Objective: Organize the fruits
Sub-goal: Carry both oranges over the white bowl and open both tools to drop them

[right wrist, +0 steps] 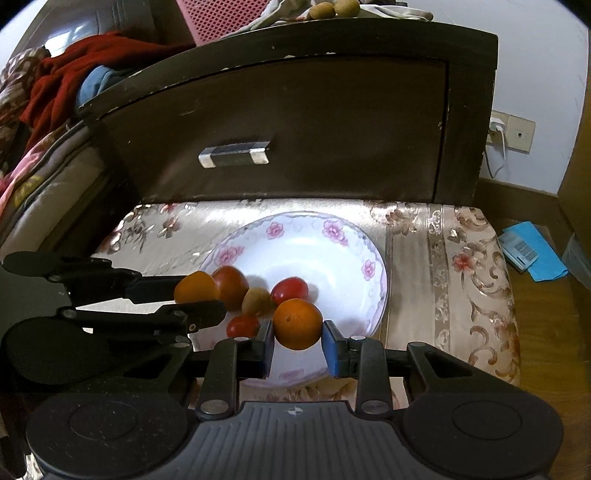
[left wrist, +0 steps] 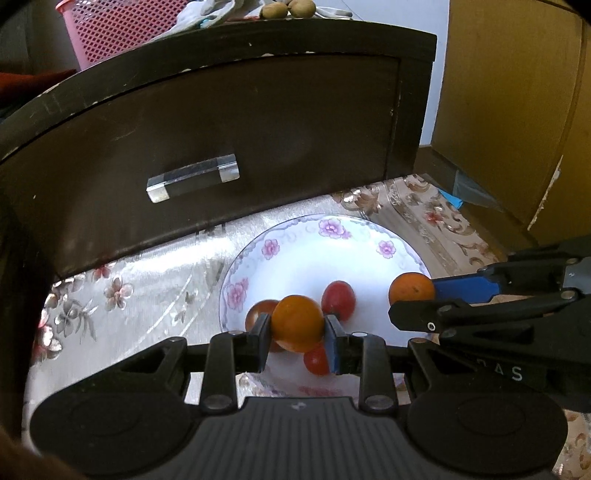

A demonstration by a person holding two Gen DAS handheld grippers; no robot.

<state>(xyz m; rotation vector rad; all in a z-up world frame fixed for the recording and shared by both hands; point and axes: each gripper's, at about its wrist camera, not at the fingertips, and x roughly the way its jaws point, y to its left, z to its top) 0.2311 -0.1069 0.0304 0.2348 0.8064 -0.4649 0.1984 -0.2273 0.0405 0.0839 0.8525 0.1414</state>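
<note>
A white plate with pink flowers [left wrist: 332, 229] [right wrist: 369, 258] rests on a floral-covered surface. My left gripper [left wrist: 297, 325] is shut on an orange [left wrist: 297, 321] just above the plate's near side. Beneath it lie red tomatoes [left wrist: 338, 299], one partly hidden behind the orange. My right gripper [right wrist: 297, 328] is shut on a second orange [right wrist: 297, 323] over the plate's front. In the right wrist view the plate also holds tomatoes [right wrist: 290, 290] and a kiwi [right wrist: 256, 301]. Each view shows the other gripper, the right [left wrist: 413, 299] and the left [right wrist: 201, 295], gripping its orange.
A dark wooden nightstand [left wrist: 258, 122] with a glass drawer handle [left wrist: 192, 177] stands right behind the plate. On top sit a pink basket [left wrist: 122, 29], cloth and two kiwis [right wrist: 334, 9]. A bed with clothes [right wrist: 55, 74] is left; a blue packet [right wrist: 532, 251] lies on the floor at right.
</note>
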